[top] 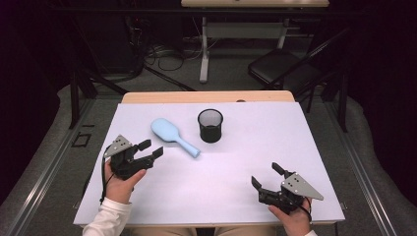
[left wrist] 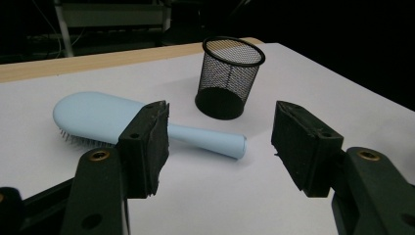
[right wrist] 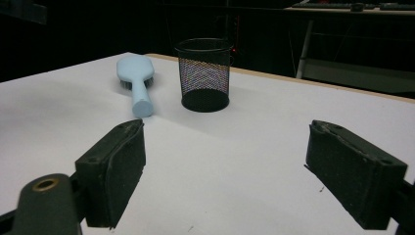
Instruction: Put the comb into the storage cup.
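Grippers are held low over the near part of a white table [top: 206,191], one in each hand. The right gripper [top: 266,175] is seen at the near right corner, gripped by the right hand [top: 290,216], and its jaws are spread wide with nothing between them; bare white surface is seen between the two black pads [right wrist: 117,171] in the right gripper view. The left gripper [top: 150,149] is held somewhat farther in, at the left side, by the left hand [top: 122,184], whose white sleeve [top: 108,221] enters at the bottom edge. Its jaws are parted, though less widely, and no object is pinched by them. Just beyond the left gripper a light blue hairbrush [top: 172,135] is laid flat on the table, bristles down, with its oval head turned toward the far left and its handle pointed toward the near right; it is not touched by either gripper. In the left gripper view the brush head is partly covered by one pad, and the handle end lies between the pads but farther off. Near the handle, a little farther back, a black mesh cup [top: 210,125] is set upright, apart from the brush. Beyond the table's wooden far edge, a dark folding chair [top: 280,66] and cables [top: 162,56] are seen on the floor.
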`<action>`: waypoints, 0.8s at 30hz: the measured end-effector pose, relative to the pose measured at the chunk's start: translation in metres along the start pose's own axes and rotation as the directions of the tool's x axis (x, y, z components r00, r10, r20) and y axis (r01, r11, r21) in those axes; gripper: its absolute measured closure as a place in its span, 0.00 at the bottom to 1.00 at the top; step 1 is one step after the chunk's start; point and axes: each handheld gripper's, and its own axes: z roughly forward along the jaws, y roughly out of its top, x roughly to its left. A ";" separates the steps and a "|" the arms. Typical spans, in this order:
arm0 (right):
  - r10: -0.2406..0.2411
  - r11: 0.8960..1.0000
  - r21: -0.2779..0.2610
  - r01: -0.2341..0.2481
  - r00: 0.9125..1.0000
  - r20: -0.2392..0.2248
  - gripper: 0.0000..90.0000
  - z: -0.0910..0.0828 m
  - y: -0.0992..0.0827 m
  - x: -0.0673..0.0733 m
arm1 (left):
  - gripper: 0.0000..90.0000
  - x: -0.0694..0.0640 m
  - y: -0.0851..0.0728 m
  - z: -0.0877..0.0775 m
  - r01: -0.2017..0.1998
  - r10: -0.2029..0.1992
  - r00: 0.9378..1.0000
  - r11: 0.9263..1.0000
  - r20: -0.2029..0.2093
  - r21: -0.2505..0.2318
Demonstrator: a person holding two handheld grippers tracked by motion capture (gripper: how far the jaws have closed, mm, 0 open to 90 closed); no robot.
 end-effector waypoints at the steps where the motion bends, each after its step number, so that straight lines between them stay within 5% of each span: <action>1: -0.006 1.000 0.000 0.006 1.000 -0.002 0.16 0.000 0.000 0.001 | 0.47 0.000 0.003 0.001 0.003 -0.003 1.000 1.000 -0.003 0.005; 12: 0.000 1.000 0.001 0.000 1.000 0.001 0.16 0.000 0.000 0.001 | 0.54 0.001 0.033 0.018 0.012 -0.011 1.000 0.998 -0.026 0.066; 24: -0.002 1.000 0.009 0.002 1.000 -0.002 0.16 0.001 -0.001 0.002 | 0.54 0.007 0.047 0.036 0.023 -0.014 0.997 0.993 -0.070 0.120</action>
